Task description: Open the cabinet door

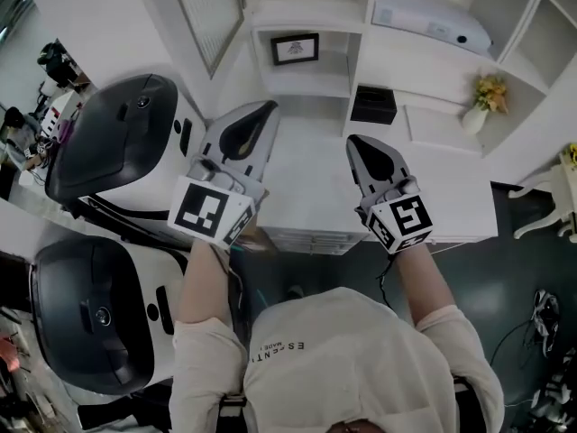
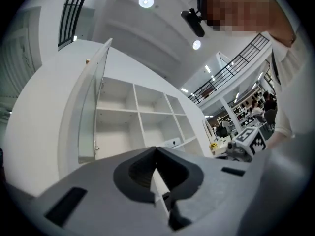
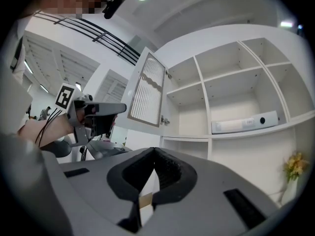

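Left gripper [image 1: 267, 107]: jaws together, nothing held, over the white surface [image 1: 311, 192]. Cabinet door [image 1: 209, 12]: slatted, swung open, upper left of shelf unit [image 1: 361, 57]. Right gripper [image 1: 353, 140]: jaws together, nothing held.

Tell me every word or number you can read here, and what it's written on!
"ESSENTI", seen upside down, rest hidden: person's cream fabric shirt.
"MADE I", smaller, cut off: same shirt.
Black-framed picture on the white shelf: too small to read.
Long white box on the shelf: its label is too blurred to read.
Black-and-white marker cubes: square patterns only, no words.
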{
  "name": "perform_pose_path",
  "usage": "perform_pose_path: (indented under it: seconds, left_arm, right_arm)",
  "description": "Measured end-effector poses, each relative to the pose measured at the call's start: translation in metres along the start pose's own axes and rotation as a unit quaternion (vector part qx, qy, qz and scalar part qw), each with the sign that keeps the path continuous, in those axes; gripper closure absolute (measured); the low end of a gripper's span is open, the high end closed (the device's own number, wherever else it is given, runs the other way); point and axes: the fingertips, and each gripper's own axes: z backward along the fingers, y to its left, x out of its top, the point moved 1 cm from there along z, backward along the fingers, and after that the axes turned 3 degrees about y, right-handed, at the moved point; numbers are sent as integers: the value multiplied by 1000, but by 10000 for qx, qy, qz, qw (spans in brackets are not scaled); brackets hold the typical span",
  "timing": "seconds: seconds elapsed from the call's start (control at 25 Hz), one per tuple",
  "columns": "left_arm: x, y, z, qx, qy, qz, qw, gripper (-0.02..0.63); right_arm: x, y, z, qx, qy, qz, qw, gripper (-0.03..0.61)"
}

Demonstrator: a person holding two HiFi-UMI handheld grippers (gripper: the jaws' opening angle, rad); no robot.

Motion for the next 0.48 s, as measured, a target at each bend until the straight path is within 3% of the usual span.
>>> perform_pose_path:
  seconds: [0.32, 0.48]
  left_arm:
    - [-85, -36, -3, -52, 640, 785, 9948, 611]
    - [-114, -50, -1, -63, 920, 938, 9913, 611]
  right_arm:
    - [-20, -17, 14, -67, 71, 65, 9999, 565]
    - [-28, -23, 17, -74, 123, -14, 9999, 565]
